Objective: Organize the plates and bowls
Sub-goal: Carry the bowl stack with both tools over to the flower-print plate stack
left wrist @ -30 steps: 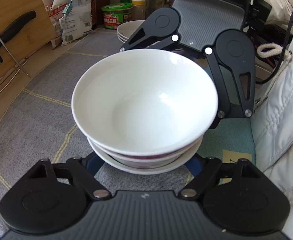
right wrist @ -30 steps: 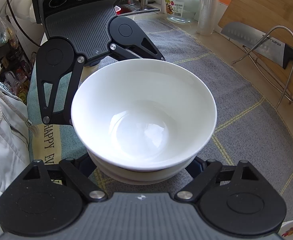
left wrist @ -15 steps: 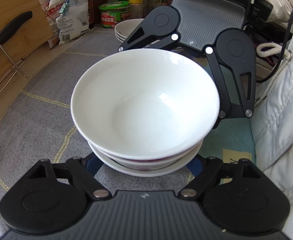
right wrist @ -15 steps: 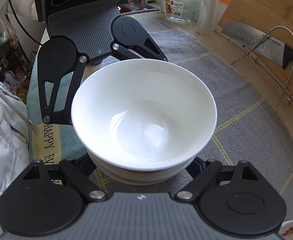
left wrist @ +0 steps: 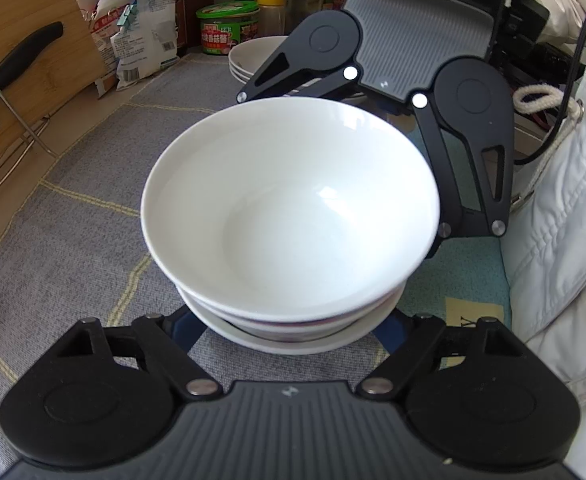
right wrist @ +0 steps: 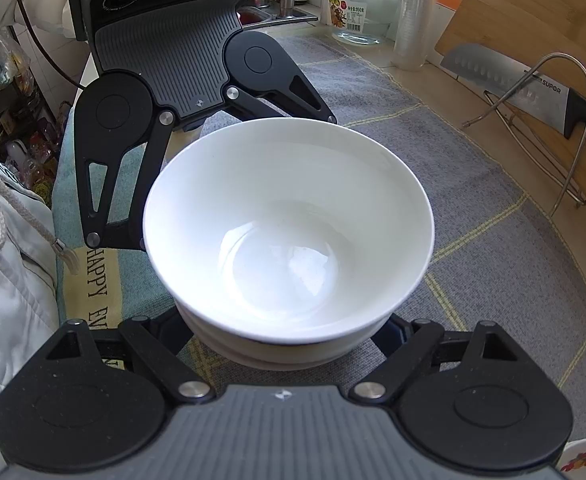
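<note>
A stack of white bowls (left wrist: 289,216) sits between both grippers over the grey mat; it also shows in the right wrist view (right wrist: 289,232). The top bowl is empty; a lower one has a dark red band. My left gripper (left wrist: 289,320) and my right gripper (right wrist: 289,332) face each other, jaws spread wide around the bottom of the stack from opposite sides. The fingertips are hidden under the bowls, so I cannot tell whether they press on the stack. A stack of white plates (left wrist: 253,60) stands behind the right gripper (left wrist: 393,92).
A grey woven mat (left wrist: 73,220) covers the counter. A cutting board with a knife in a wire rack (right wrist: 533,80) stands along the wall side. Food bags (left wrist: 141,48), jars and a green tub (left wrist: 227,26) stand at the back. A glass jar (right wrist: 363,12) is at the far end.
The left wrist view has shifted slightly, so the background objects sit further right. The bowl stack keeps its place between the grippers.
</note>
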Demonstrator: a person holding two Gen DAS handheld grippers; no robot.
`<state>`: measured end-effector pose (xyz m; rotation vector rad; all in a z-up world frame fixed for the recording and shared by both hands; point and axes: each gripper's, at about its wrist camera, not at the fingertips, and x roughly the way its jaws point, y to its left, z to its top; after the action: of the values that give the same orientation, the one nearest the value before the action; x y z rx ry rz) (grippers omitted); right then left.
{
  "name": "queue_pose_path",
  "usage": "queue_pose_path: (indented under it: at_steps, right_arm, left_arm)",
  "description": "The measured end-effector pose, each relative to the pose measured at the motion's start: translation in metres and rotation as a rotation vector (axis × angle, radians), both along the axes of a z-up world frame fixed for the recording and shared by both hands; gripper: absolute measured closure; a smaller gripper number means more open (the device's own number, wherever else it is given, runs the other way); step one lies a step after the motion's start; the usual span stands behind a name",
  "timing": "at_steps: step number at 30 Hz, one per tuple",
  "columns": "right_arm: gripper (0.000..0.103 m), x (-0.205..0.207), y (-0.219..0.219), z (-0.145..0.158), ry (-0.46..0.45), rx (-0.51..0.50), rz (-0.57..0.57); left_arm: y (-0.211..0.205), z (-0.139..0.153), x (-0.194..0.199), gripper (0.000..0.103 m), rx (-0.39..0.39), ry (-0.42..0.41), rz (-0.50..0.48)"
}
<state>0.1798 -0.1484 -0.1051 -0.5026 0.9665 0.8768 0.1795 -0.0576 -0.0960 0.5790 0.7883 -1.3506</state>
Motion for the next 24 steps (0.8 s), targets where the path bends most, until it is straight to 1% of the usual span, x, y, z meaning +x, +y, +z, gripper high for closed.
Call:
queue_pose_path:
  at_steps: [21, 22, 24]
  right_arm:
    - [0.011, -0.0021, 0.0004, 0.0006, -0.007, -0.011, -0.003]
    - [0.011, -0.0023, 0.0008, 0.0011, -0.007, -0.011, -0.003]
    - [0.011, -0.0032, 0.0012, 0.0026, -0.012, -0.014, -0.002]
  left_arm:
    - [-0.0020, -0.0047, -0.0002, 0.018, 0.007, -0.008, 0.004]
    - [-0.0021, -0.0045, -0.0006, 0.018, -0.009, -0.027, -0.012]
    - [-0.0021, -0.0034, -0.0021, 0.018, -0.005, -0.034, -0.012]
